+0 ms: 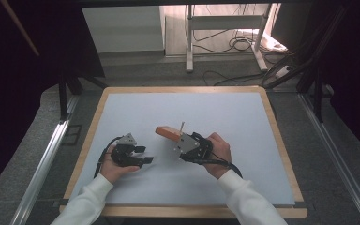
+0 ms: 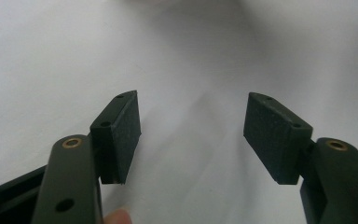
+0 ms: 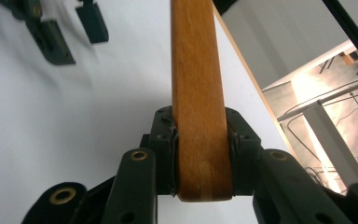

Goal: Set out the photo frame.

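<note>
- Where the right tool (image 3: 203,154) clenches it, the wooden block (image 3: 196,93) sits squeezed between both pads near its lower end, its long orange-brown body running straight up and away from the jaws in the right gripper view.
- Seen from the high view, the same wooden block (image 1: 168,133) juts out to the upper left of the right tool (image 1: 180,140), above the middle of the counter (image 1: 243,122); whether it touches the surface I cannot tell.
- A thin grey pin stands up just beside the block in that view.
- The right hand (image 1: 218,152) wraps the tool's body from the right side.
- The left tool (image 2: 191,135) is released, its pads well apart with bare white counter between them.
- In the high view the left tool (image 1: 143,154) lies near the block, to its lower left, held in the left hand (image 1: 112,166).
- A pale wooden rim frames the white counter top.
</note>
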Action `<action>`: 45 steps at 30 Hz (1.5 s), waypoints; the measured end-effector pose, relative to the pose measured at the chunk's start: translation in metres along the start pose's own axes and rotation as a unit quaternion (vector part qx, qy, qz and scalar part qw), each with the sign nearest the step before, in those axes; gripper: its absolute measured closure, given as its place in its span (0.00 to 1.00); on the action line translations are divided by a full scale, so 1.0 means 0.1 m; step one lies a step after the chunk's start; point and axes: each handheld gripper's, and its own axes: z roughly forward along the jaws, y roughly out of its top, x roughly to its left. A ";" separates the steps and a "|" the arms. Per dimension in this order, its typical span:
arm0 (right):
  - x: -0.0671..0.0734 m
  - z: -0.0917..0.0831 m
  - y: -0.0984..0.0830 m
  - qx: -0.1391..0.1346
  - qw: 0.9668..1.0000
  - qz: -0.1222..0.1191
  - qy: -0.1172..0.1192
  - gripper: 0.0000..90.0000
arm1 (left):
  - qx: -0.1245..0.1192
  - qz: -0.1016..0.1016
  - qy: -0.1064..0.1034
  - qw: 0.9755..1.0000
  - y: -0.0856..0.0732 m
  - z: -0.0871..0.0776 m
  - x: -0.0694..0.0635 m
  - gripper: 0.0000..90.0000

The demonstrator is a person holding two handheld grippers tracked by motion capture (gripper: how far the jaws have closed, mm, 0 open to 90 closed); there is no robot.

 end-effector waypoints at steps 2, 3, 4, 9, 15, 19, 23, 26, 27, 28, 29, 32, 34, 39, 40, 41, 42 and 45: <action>-0.04 -0.01 0.03 0.000 1.000 0.002 0.005 0.78 | -0.001 0.002 0.001 1.000 0.00 0.00 0.00 0.40; -0.05 -0.01 0.04 0.000 1.000 0.001 0.007 0.78 | -0.001 0.004 0.002 1.000 0.00 0.00 0.01 0.41; -0.06 0.00 0.04 -0.001 1.000 0.000 0.007 0.78 | -0.001 0.004 0.001 1.000 0.00 0.00 0.01 0.41; -0.09 -0.02 0.09 -0.004 1.000 -0.001 0.020 0.78 | -0.002 0.001 0.003 1.000 0.00 0.00 0.00 0.41; -0.10 -0.18 0.15 -0.023 0.999 0.002 0.038 0.78 | -0.003 0.001 0.004 1.000 0.00 -0.01 0.01 0.41; -0.11 -0.33 0.16 -0.040 0.997 0.008 0.064 0.77 | -0.002 0.000 0.004 1.000 0.00 -0.01 0.01 0.41; -0.10 -0.41 0.12 -0.044 0.994 0.020 0.094 0.77 | -0.002 0.001 0.005 1.000 0.00 0.00 0.00 0.41; -0.08 -0.42 0.08 -0.044 0.993 0.025 0.107 0.77 | -0.002 0.004 0.005 1.000 0.00 0.00 0.01 0.41; -0.08 -0.43 0.06 -0.047 0.993 0.027 0.108 0.77 | -0.001 0.003 0.005 1.000 0.00 0.00 0.01 0.41; -0.08 -0.43 0.05 -0.049 0.992 0.029 0.109 0.77 | -0.002 0.004 0.006 1.000 0.00 0.00 0.01 0.41; -0.09 -0.44 0.04 -0.051 0.992 0.033 0.111 0.77 | -0.002 0.001 0.006 1.000 0.00 0.00 0.01 0.41; -0.10 -0.44 0.03 -0.057 0.991 0.039 0.115 0.77 | -0.001 0.003 0.005 1.000 0.00 0.00 0.01 0.41; -0.10 -0.44 0.02 -0.057 0.991 0.039 0.116 0.77 | -0.001 0.004 0.006 1.000 0.00 0.00 0.01 0.41; -0.18 -0.41 -0.03 -0.056 0.992 0.059 0.101 0.76 | -0.001 0.005 0.005 1.000 0.00 0.00 0.00 0.41; -0.22 -0.40 -0.05 -0.054 0.992 0.065 0.095 0.76 | -0.002 0.005 0.005 1.000 0.00 0.00 0.00 0.41; -0.26 -0.38 -0.08 -0.052 0.992 0.075 0.090 0.75 | -0.002 0.006 0.005 1.000 0.01 0.01 0.00 0.41; -0.31 -0.36 -0.10 -0.048 0.991 0.085 0.088 0.75 | 0.000 0.005 0.005 1.000 0.00 0.01 0.00 0.41; -0.42 -0.30 -0.17 -0.045 0.989 0.110 0.086 0.72 | 0.002 0.004 0.005 1.000 0.00 0.02 0.00 0.40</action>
